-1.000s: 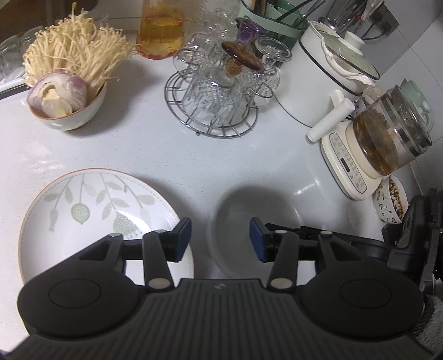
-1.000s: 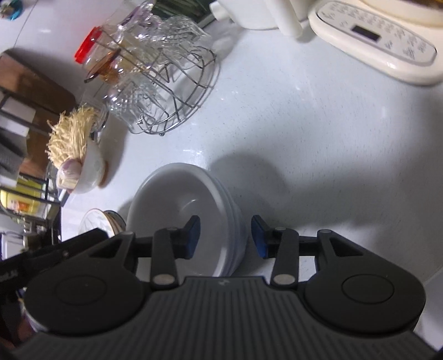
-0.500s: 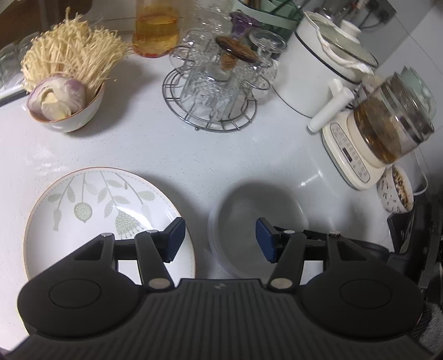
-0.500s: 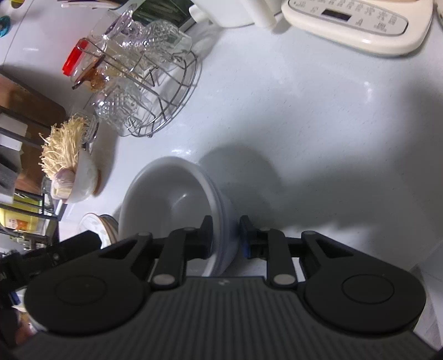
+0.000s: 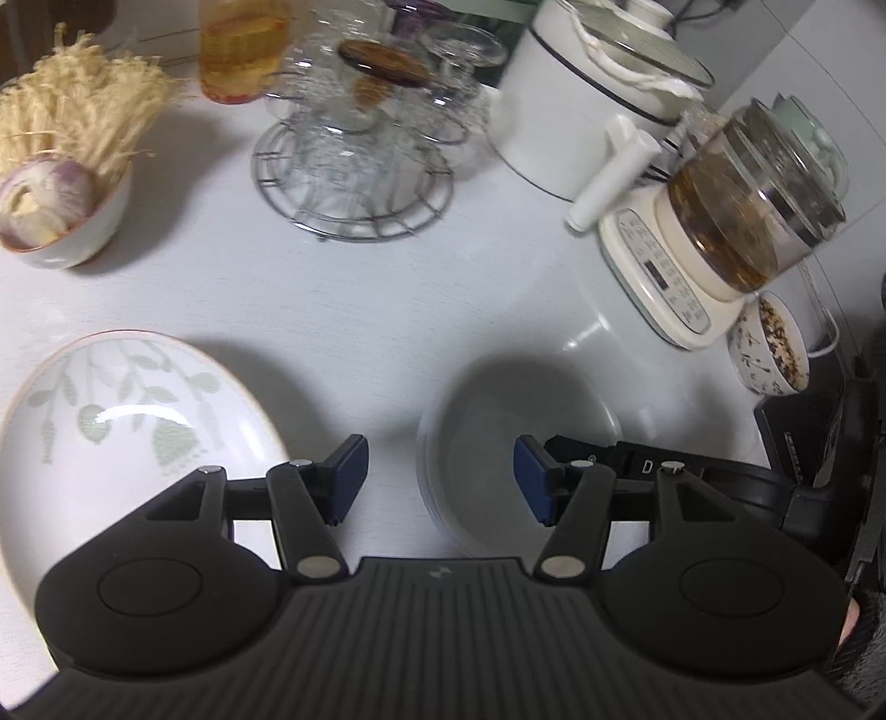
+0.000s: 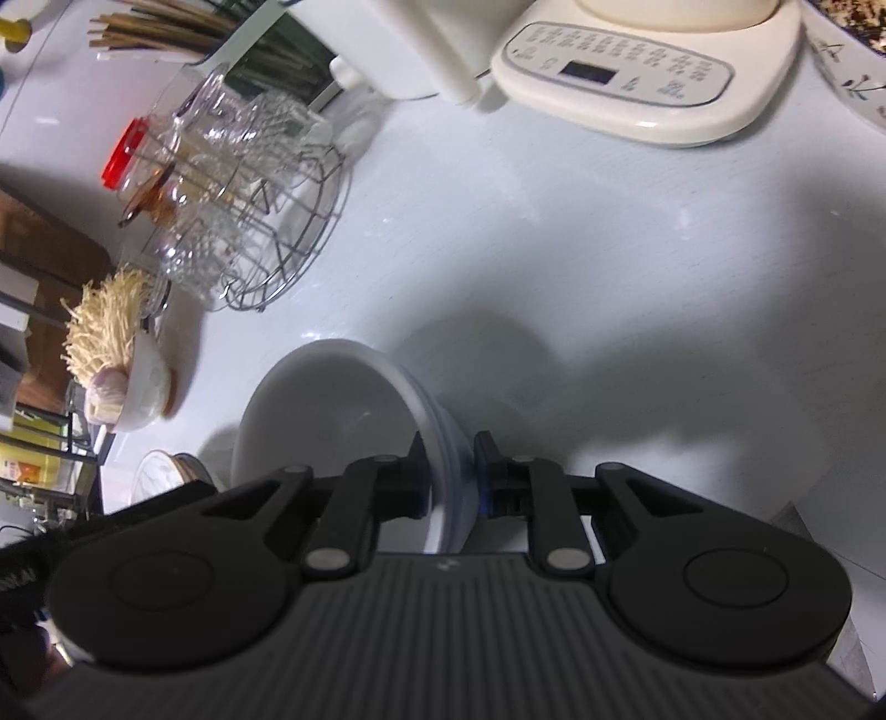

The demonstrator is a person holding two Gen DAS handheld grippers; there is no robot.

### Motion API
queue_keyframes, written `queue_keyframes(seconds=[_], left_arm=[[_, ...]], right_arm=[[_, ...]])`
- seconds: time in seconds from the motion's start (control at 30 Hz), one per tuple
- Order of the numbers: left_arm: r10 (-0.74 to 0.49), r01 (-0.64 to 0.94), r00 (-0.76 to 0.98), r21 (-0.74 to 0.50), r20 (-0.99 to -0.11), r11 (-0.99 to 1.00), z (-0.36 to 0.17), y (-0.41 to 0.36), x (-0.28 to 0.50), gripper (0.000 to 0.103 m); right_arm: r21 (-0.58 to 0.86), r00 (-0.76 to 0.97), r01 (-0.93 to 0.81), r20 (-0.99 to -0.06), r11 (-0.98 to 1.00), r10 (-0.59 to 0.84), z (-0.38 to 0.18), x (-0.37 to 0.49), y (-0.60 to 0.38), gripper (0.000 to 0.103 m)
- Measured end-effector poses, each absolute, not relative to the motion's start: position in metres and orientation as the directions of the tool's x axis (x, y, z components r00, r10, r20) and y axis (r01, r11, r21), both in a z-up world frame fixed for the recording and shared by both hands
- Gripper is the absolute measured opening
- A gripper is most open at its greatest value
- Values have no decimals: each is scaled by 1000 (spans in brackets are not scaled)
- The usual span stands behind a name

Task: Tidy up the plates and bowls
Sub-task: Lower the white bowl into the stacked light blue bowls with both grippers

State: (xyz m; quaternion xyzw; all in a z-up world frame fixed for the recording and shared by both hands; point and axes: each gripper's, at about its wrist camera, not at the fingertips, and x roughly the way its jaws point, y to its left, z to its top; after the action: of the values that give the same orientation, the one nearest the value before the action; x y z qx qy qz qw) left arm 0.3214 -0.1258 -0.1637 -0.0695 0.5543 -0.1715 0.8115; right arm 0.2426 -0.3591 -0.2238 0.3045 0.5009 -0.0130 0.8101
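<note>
- Left wrist view: left tongs (image 5: pixel 440 479) held wide apart above the white surface (image 5: pixel 343 310), nothing between the blue pads; the gap falls between the leaf-patterned plate (image 5: pixel 111 421) on the left and the stack of white bowls (image 5: pixel 515 426) on the right.
- Only this view shows: glass kettle of brown liquid (image 5: pixel 753 216) on its cream base, white electric pot with lid (image 5: pixel 581 105), small patterned bowl of grains (image 5: pixel 769 349), jar of amber liquid (image 5: pixel 243 50).
- Here the right tongs appear as a black body behind the bowls' right rim; its grip is hidden.
- Right wrist view: right tongs (image 6: pixel 449 476) closing, pads pressed on either side of the near rim of the stacked white bowls (image 6: pixel 332 410), which tilt. At least two layered rims show; exact count unclear.
- Only this view shows: chopsticks in a holder (image 6: pixel 166 27), red-lidded jar (image 6: pixel 124 155).
- In both views: one wire rack of glassware (image 5: pixel 354 160), one bowl of enoki mushrooms and an onion (image 5: pixel 61 183).
- Count: one plate, one bowl stack, two other filled bowls.
</note>
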Motion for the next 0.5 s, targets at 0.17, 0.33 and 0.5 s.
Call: queue_keyframes(seconds=[0.17,0.33,0.5], left_arm=[[-361,225,315,-301,-877,927,-168,-145,325,64],[-367,220,291,-312,-883,924,-176,-158,327,64],[-371,185,293,-329,-881,926,-180,-157,330,64]], right_arm=[[488,511,347,-814,801,275,-222,241,-375,19],[489,508,354,-816,797,276,-222,241,-384,19],[492,511,328,-810,806,287,-216,241,-386,19]])
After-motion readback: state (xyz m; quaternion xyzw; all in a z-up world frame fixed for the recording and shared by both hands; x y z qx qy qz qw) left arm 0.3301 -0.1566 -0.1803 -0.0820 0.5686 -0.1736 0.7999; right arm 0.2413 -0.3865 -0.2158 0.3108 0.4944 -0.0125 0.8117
